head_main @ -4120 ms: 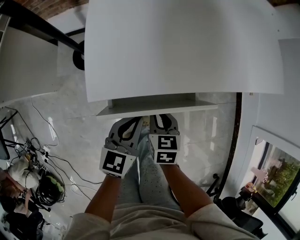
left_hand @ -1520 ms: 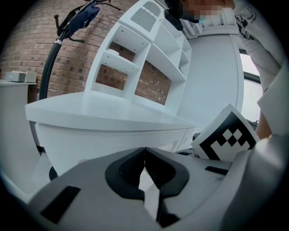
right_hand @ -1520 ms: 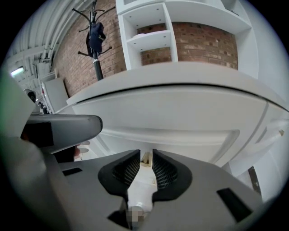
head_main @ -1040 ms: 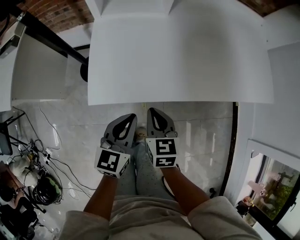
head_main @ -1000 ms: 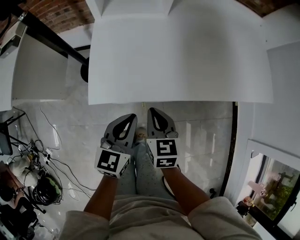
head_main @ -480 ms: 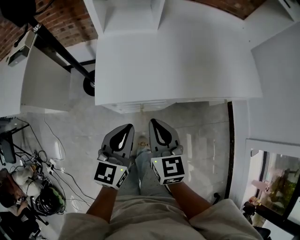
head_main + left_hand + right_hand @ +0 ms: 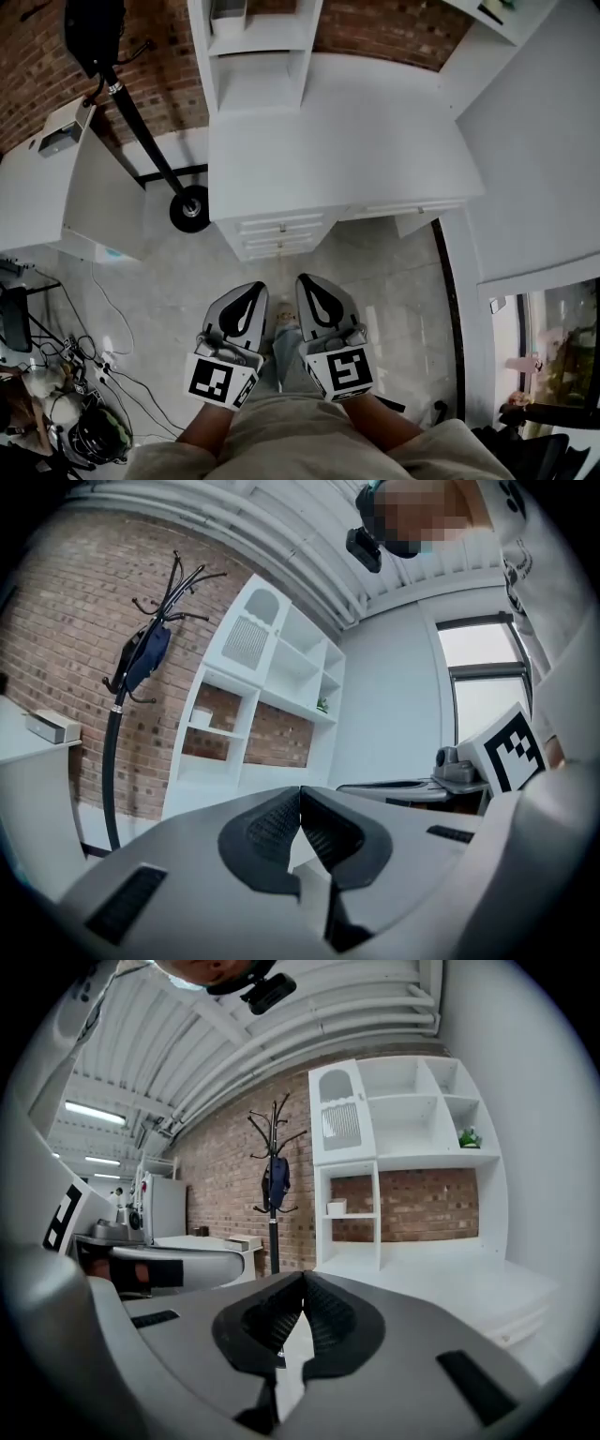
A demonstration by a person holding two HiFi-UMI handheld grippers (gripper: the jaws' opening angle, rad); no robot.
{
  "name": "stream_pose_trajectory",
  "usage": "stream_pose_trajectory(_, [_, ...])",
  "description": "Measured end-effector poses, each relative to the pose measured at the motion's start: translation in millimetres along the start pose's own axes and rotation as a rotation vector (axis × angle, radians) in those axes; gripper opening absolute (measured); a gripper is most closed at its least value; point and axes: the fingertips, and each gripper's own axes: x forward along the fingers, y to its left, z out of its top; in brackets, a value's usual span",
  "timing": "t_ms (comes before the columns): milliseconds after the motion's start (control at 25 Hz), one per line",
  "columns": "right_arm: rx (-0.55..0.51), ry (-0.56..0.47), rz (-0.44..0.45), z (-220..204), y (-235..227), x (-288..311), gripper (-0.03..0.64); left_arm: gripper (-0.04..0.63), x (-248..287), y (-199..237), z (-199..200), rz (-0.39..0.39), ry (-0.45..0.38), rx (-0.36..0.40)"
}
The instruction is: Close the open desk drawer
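While both grippers are held side by side above the person's legs, neither touches the desk [image 7: 347,131]. On the left gripper [image 7: 253,286] the jaws are pressed together with nothing between them. The right gripper [image 7: 306,281] is likewise clamped tight and empty. Both point toward the white desk, well apart from it, with pale floor [image 7: 375,272] between.

The drawers [image 7: 279,236] sit under the desk's front edge, left of centre, their fronts flush with one another. A shallow wide front runs to their right, also flush.

A white shelf unit [image 7: 258,47] stands at the desk's back edge against a brick wall [image 7: 37,84]. A black coat stand [image 7: 141,131] is just left of the desk, its round base on the floor. Cables [image 7: 103,356] lie at far left.
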Motion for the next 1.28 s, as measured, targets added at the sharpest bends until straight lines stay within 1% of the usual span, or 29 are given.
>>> stream_pose_trajectory(80, [-0.036, -0.085, -0.009, 24.1, 17.6, -19.2, 0.029, 0.017, -22.8, -10.2, 9.7, 0.002, -0.009, 0.006])
stream_pose_trajectory(120, [-0.048, -0.110, -0.010, 32.6, 25.9, -29.2, 0.029, 0.017, -32.9, -15.1, 13.0, 0.002, -0.012, 0.009])
stream_pose_trajectory(280, [-0.037, -0.151, -0.006, 55.5, 51.0, -62.5, 0.029, 0.017, -65.0, -31.5, 24.8, -0.004, -0.019, 0.029])
stream_pose_trajectory(360, [-0.038, -0.168, 0.001, 64.7, 59.8, -76.8, 0.029, 0.018, -76.3, -40.4, 30.0, -0.007, -0.019, 0.026])
stream_pose_trajectory(480, [-0.023, -0.160, 0.019, 70.2, 66.5, -93.2, 0.029, 0.017, -86.7, -55.3, 37.5, -0.015, -0.022, 0.019])
stream_pose_trajectory(640, [-0.027, -0.100, 0.053, 63.8, 64.6, -106.1, 0.029, 0.017, -89.9, -72.9, 48.2, -0.027, -0.031, 0.042])
stream_pose_trajectory(720, [-0.005, -0.124, 0.050, 68.8, 60.8, -107.8, 0.029, 0.017, -88.6, -81.0, 58.5, -0.029, -0.064, 0.034])
stream_pose_trajectory(800, [0.011, -0.125, 0.052, 70.3, 55.4, -109.4, 0.029, 0.018, -84.9, -89.4, 69.6, -0.027, -0.105, 0.016])
stream_pose_trajectory(960, [0.039, -0.098, 0.047, 68.7, 41.2, -114.5, 0.029, 0.017, -78.3, -103.1, 74.8, -0.035, -0.111, 0.015])
stream_pose_trajectory(1120, [0.025, -0.133, 0.040, 74.2, 31.1, -116.1, 0.029, 0.017, -71.7, -107.6, 77.2, -0.027, -0.115, 0.026])
stream_pose_trajectory(1280, [-0.002, -0.189, 0.054, 87.5, 34.1, -118.6, 0.029, 0.018, -69.1, -103.6, 81.4, -0.003, -0.114, 0.023])
